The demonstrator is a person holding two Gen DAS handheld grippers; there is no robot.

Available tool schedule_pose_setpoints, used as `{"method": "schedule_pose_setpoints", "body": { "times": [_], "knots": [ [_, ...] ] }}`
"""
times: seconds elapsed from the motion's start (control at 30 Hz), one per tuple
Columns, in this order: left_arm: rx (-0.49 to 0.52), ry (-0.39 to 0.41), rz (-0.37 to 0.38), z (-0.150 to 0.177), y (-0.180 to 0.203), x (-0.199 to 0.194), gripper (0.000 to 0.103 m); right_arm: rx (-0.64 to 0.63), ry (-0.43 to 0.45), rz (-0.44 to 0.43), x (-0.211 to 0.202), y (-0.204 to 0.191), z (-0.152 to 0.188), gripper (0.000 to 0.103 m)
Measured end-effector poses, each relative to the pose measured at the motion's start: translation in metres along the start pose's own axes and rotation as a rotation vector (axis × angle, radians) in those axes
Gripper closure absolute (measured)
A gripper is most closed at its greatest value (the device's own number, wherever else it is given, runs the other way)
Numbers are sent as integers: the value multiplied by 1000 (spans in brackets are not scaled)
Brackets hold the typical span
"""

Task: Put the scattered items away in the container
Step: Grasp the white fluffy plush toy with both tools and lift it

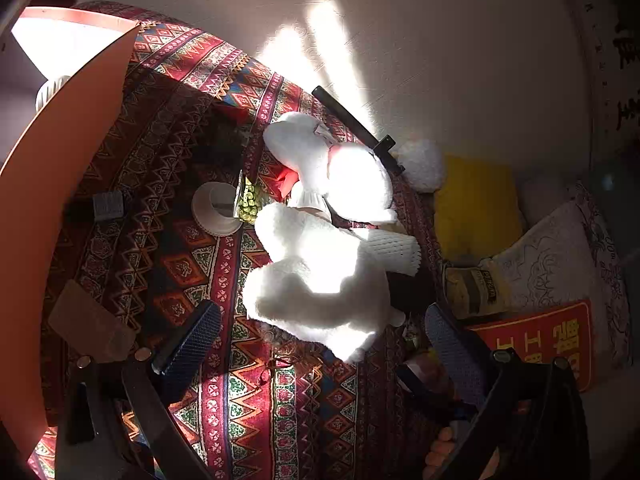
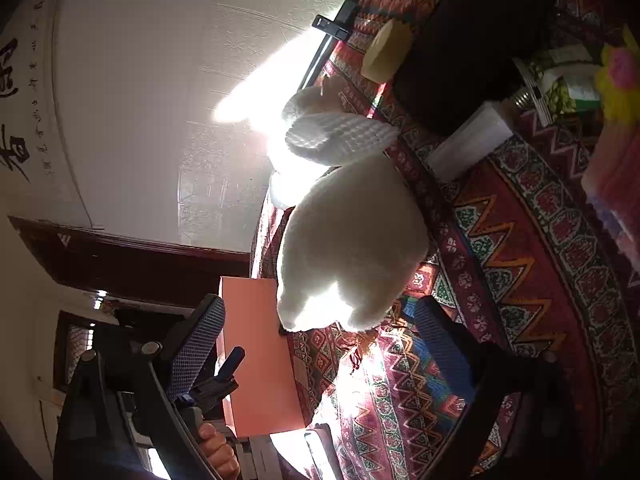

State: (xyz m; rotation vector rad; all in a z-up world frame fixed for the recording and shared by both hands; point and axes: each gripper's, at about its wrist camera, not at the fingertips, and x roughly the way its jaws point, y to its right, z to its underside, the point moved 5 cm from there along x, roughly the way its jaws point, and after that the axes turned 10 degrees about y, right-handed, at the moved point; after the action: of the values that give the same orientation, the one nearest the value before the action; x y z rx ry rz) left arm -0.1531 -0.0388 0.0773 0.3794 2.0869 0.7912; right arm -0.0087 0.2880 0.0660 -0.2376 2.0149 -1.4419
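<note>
Left gripper: I had its jaws wide apart and empty, hanging over the patterned tabletop, just short of the plush.
Right gripper: jaws also spread with nothing between them, the plush's near end sitting in the gap ahead.
Plush: white and soft, it lay on the tabletop in hard sunlight, so its outline was washed out in both views; I could not tell where its limbs ended.
Box: the orange container stood at the tabletop's left edge, beside the left gripper; its wall showed near the right gripper too.
Step, as I judged it: grasp the plush, then carry it to the box.
How to do it well: I reckoned I should close on a thick part of the body, not loose fur, and squeeze deep since it would compress.
Farther clutter: a foam sleeve touched the plush, a paper cup lay beyond; lifting straight up should avoid dragging them.
Risk: glare hid the contact.
</note>
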Motion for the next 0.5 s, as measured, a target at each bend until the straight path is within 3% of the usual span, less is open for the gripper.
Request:
{"method": "schedule_pose_setpoints", "body": {
  "times": [0.17, 0.33, 0.47, 0.5],
  "knots": [
    [-98, -52, -23, -1, -27, 41, 0, 54, -68, 6, 39, 29, 2, 7],
    [-78, -105, -39, 0, -30, 87, 0, 126, -88, -68, 69, 41, -11, 6],
    [-139, -149, 50, 10, -35, 103, 1, 138, -59, -108, 73, 38, -19, 1],
    [-133, -149, 67, 11, -32, 102, 7, 133, -59, -108, 73, 39, -19, 2]
  ]
}}
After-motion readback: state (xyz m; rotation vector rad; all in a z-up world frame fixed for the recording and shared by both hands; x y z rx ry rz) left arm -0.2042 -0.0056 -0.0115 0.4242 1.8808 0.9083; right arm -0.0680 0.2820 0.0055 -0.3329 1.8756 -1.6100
